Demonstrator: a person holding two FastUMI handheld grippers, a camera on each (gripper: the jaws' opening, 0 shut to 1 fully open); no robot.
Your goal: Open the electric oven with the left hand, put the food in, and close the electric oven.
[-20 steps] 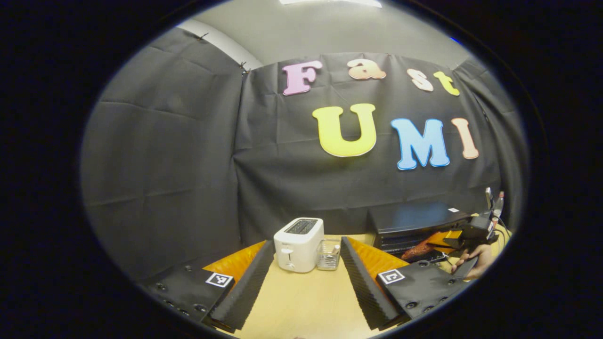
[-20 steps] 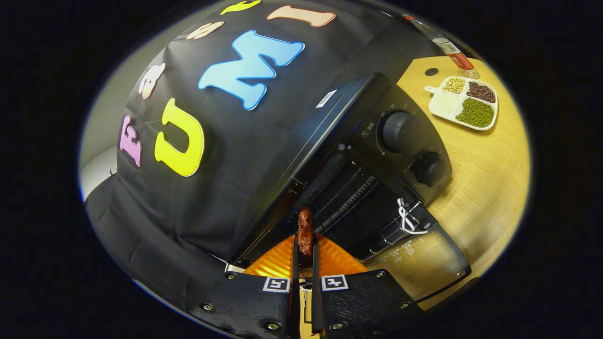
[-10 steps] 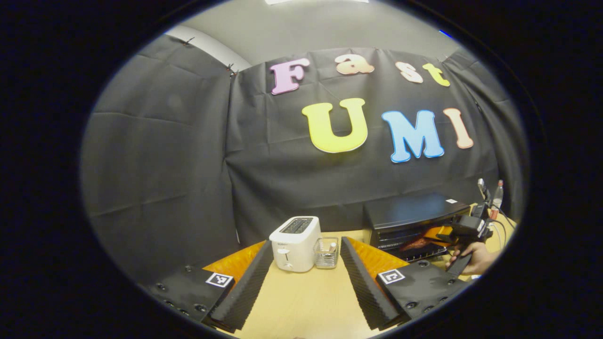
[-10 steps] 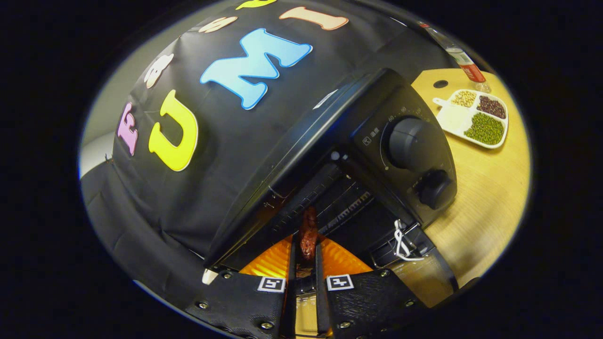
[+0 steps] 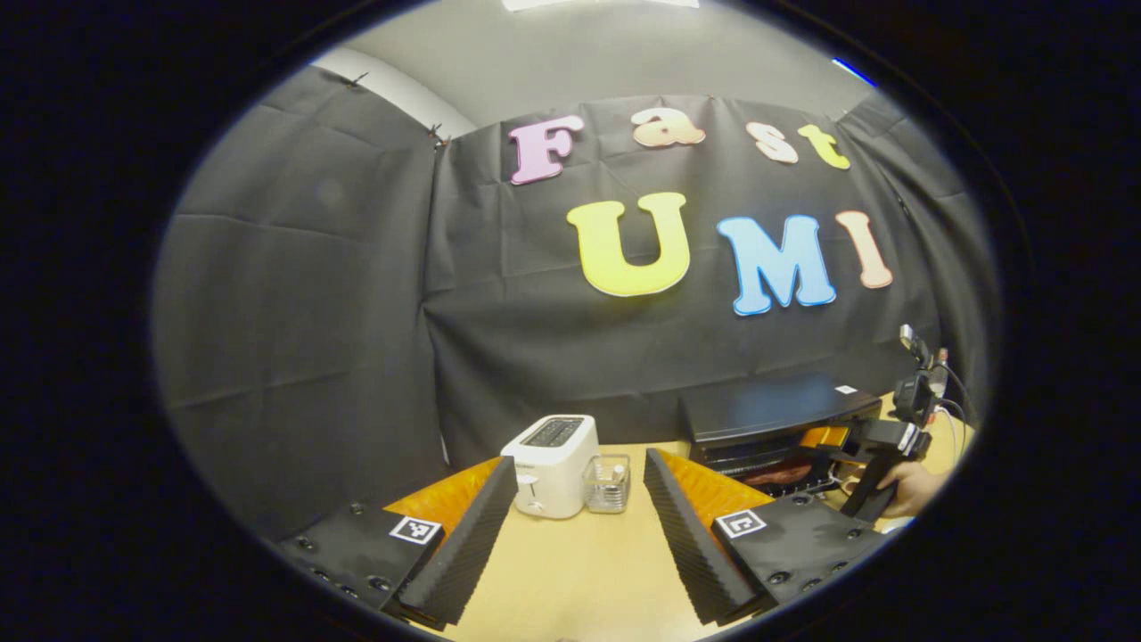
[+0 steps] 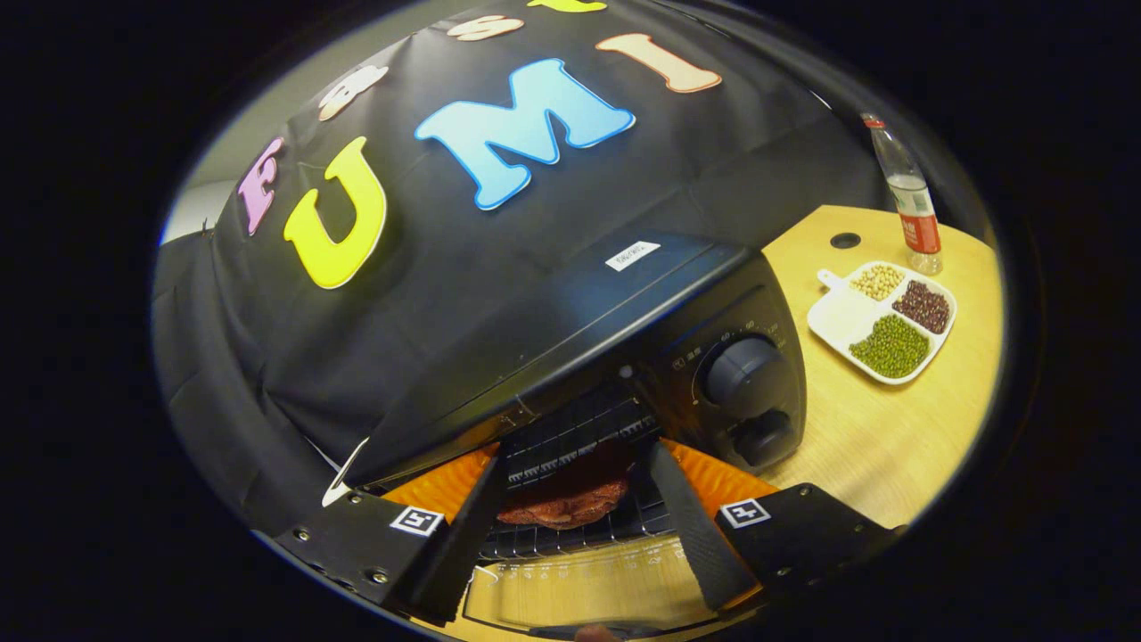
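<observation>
Lying flat on the wire rack (image 6: 570, 535) inside the electric oven (image 6: 624, 357), the food (image 6: 563, 501), a reddish-brown slab, is resting just behind the opening. The oven door (image 6: 570, 588) is hanging down toward the near edge of the desk (image 6: 900, 446), glass facing up.

Right gripper (image 6: 570, 526) is hovering at the oven mouth, fingers spread wide on either side of the food and not touching it; nothing is held. Two dials (image 6: 744, 370) are sitting on the oven's right panel.

Toward the desk's far right corner, a white divided dish (image 6: 882, 321) is holding three kinds of beans in separate compartments, and a clear bottle (image 6: 909, 205) with a red label is standing upright just behind it.

Left gripper (image 5: 579, 526) is pointing over the desk toward the back wall, fingers spread wide, gripping nothing. Beyond it, near the back edge, a white toaster (image 5: 548, 464) is standing with a small clear container (image 5: 606, 481) touching or just beside its right side; which, I cannot tell. In the left gripper view the oven is showing at far right with a hand (image 5: 905, 490) holding the other gripper at its front.
</observation>
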